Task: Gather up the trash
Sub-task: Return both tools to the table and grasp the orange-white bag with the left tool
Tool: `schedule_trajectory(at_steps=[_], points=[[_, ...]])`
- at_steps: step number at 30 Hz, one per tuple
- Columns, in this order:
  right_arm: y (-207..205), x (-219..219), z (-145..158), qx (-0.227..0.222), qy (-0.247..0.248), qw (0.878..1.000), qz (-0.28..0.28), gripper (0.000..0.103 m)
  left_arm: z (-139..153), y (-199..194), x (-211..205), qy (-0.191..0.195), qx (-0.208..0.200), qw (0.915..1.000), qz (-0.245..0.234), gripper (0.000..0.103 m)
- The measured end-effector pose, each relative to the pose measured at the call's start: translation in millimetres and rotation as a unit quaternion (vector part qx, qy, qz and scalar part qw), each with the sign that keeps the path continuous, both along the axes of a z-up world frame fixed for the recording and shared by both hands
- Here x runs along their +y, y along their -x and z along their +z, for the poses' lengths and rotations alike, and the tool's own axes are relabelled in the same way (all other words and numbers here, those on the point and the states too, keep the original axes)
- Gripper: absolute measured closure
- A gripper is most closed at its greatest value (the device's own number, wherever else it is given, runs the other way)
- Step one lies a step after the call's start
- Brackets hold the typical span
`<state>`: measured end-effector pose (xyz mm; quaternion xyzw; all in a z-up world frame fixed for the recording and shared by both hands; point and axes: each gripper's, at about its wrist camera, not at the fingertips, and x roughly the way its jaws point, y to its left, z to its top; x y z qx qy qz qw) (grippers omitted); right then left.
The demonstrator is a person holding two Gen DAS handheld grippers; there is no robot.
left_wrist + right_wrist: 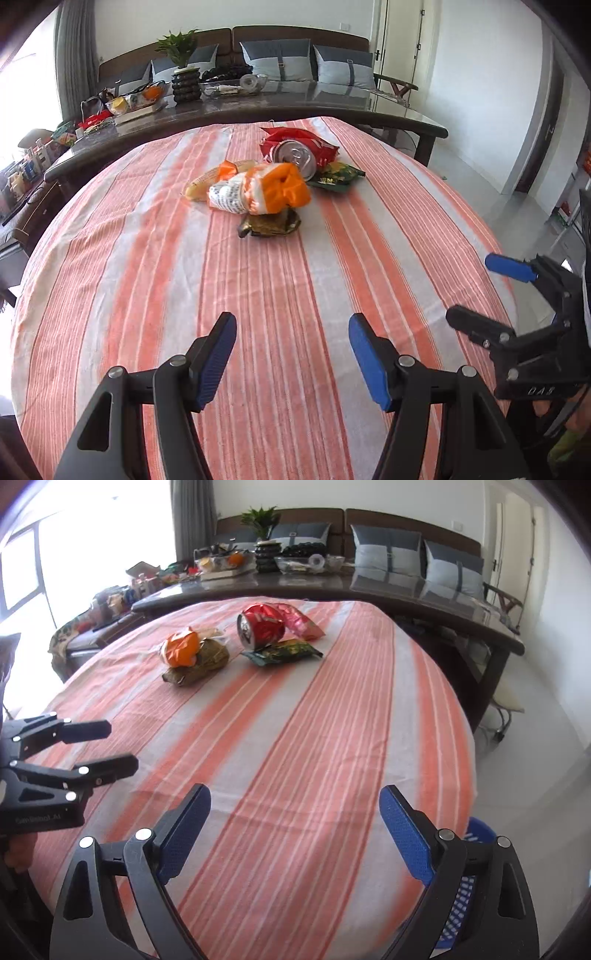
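Note:
A pile of trash lies on the striped cloth ahead of both grippers. It holds a red drink can [297, 157] [260, 627] on its side, an orange-and-white wrapper [262, 192] [181, 648], a green snack packet [336, 175] [284, 651], a red-pink packet [295, 138] [301, 622] and a dark olive packet [269, 223] [201, 662]. My left gripper [293, 332] is open and empty, near the table's front. My right gripper [295, 805] is open and empty; it also shows in the left wrist view [476, 291], right of the left gripper. The left gripper shows in the right wrist view [118, 746] at the left edge.
The table with the orange-and-white striped cloth [147, 277] [332, 738] fills both views. A blue slotted basket [465, 893] stands on the floor below the table's right edge. A dark long table [332, 107] with a plant, bowls and clutter stands behind, then a sofa.

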<state>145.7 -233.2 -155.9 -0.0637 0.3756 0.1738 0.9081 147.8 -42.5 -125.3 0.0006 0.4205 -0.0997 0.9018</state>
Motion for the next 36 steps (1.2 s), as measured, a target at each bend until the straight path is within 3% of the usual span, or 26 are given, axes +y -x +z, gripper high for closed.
schedule_trajectory(at_steps=[3, 8, 11, 14, 25, 30, 36], points=[[0, 13, -6, 0.002, -0.001, 1.000, 0.015, 0.010, 25, -22, 14, 0.023, -0.016, 0.9993, 0.025, 0.038], [0, 32, -12, 0.001, 0.005, 1.000, 0.029, 0.010, 54, -70, -2, 0.013, -0.045, 0.9981, 0.040, 0.035], [0, 34, -14, 0.003, 0.000, 0.999, 0.033, 0.010, 45, -101, -15, -0.003, -0.029, 0.9986, 0.044, 0.035], [2, 36, -13, -0.002, 0.007, 0.999, 0.035, 0.010, 25, -117, -22, -0.046, -0.014, 0.9973, 0.056, 0.035], [-1, 25, -6, 0.003, -0.012, 1.000, 0.027, 0.010, 12, -66, 55, -0.047, 0.008, 0.9973, 0.056, 0.034], [-1, 25, -7, 0.006, -0.012, 1.000, 0.024, 0.010, 5, -68, 56, -0.006, 0.019, 0.9997, 0.014, 0.034], [-2, 28, -12, 0.007, -0.009, 1.000, 0.024, 0.010, -3, -85, 59, -0.012, 0.024, 0.9988, 0.041, 0.033]])
